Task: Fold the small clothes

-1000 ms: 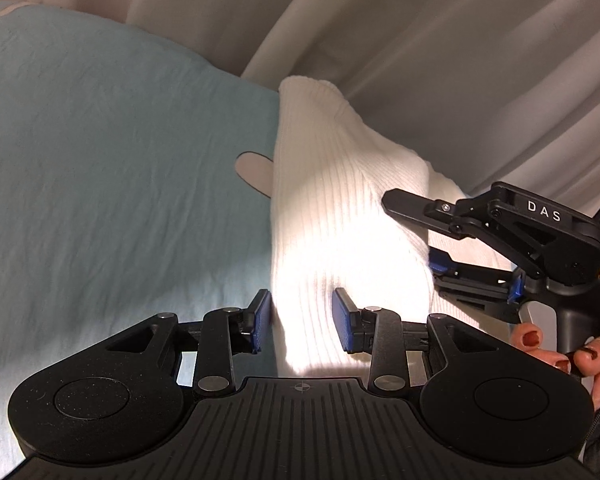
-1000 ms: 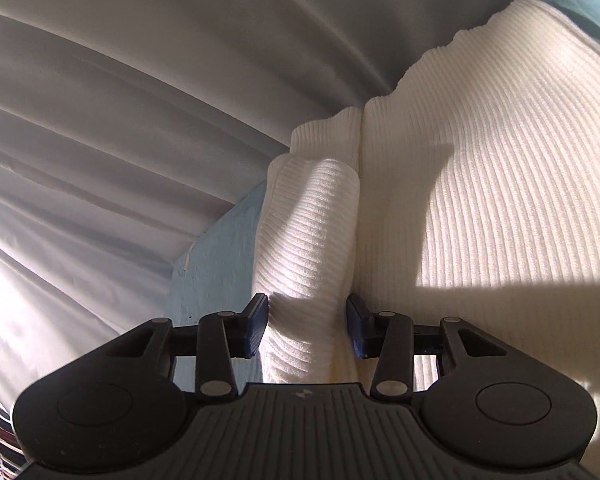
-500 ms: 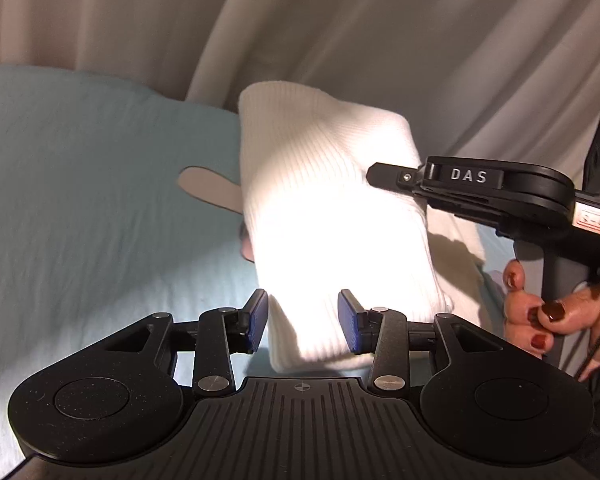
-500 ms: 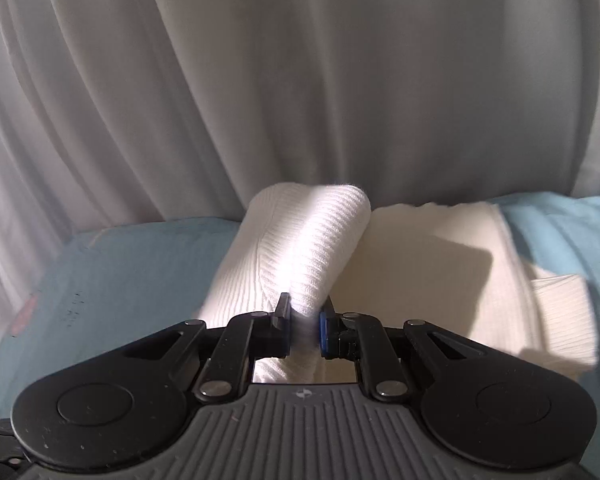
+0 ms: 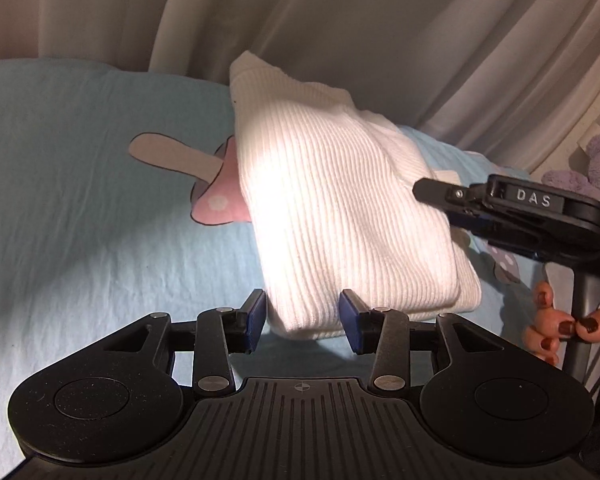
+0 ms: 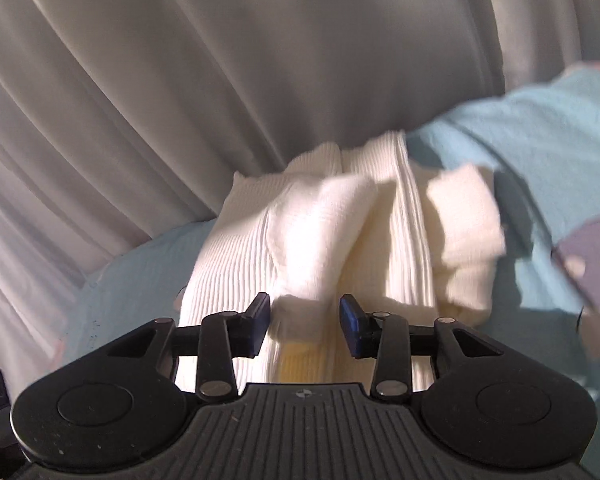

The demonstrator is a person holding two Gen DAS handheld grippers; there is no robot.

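A white ribbed knit garment [image 5: 340, 216] lies folded into a thick bundle on a light blue sheet [image 5: 80, 184]. My left gripper [image 5: 303, 326] is open, its blue pads on either side of the bundle's near corner, not clamping it. My right gripper [image 6: 305, 326] is open over the same garment [image 6: 236, 264], a loose rolled fold [image 6: 324, 232] lying between its pads. The right gripper also shows in the left wrist view [image 5: 512, 216], at the bundle's right side, seen side-on.
Pale curtains [image 5: 340, 20] hang right behind the bed. The sheet carries mushroom prints, pink [image 5: 220, 196] left of the garment and purple [image 6: 592, 260] to its right. A purple plush toy [image 5: 592, 168] sits at far right. A hand with red nails [image 5: 556, 328] holds the right gripper's handle.
My right gripper was shut on a raised fold of the garment half a second ago; it has opened and the fold has dropped. The left gripper stayed open and drew back slightly.
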